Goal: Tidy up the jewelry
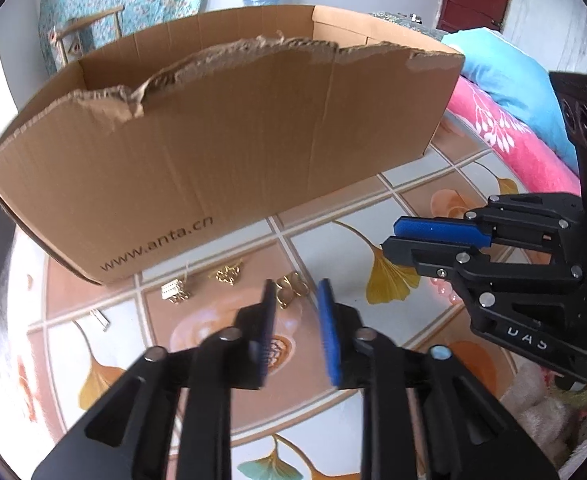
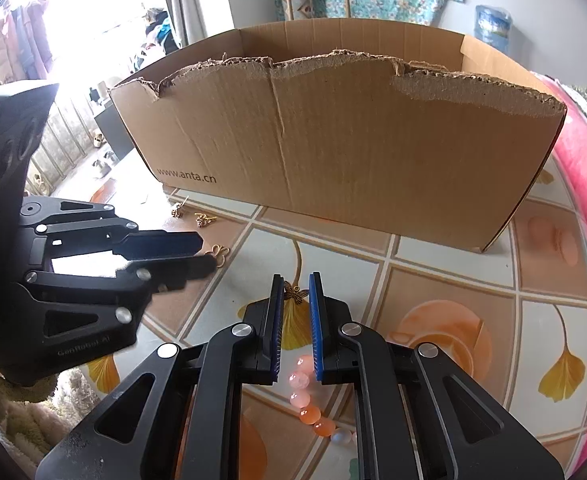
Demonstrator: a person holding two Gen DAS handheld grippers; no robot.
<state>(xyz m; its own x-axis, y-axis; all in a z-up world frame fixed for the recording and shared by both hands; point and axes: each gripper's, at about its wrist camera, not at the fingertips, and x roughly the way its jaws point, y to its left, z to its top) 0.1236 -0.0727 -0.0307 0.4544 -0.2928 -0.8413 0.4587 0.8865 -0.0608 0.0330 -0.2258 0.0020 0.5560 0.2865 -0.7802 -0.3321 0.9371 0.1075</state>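
On the ginkgo-patterned table, in front of the cardboard box, lie several gold pieces. My left gripper is open above a gold looped piece, which shows between its tips without touching the pads. A gold leaf-shaped piece and a gold-and-white piece lie further left. My right gripper holds its pads a narrow gap apart, with a small bronze butterfly charm pinched between the tips. A string of pink beads trails back under the fingers. From the left wrist, the right gripper shows side-on.
The box has a torn front rim and an open top, and it fills the back of the table. A pink blanket and a blue cushion border the right side. A small silver bar lies at the left. The left gripper reaches in beside a gold outline piece.
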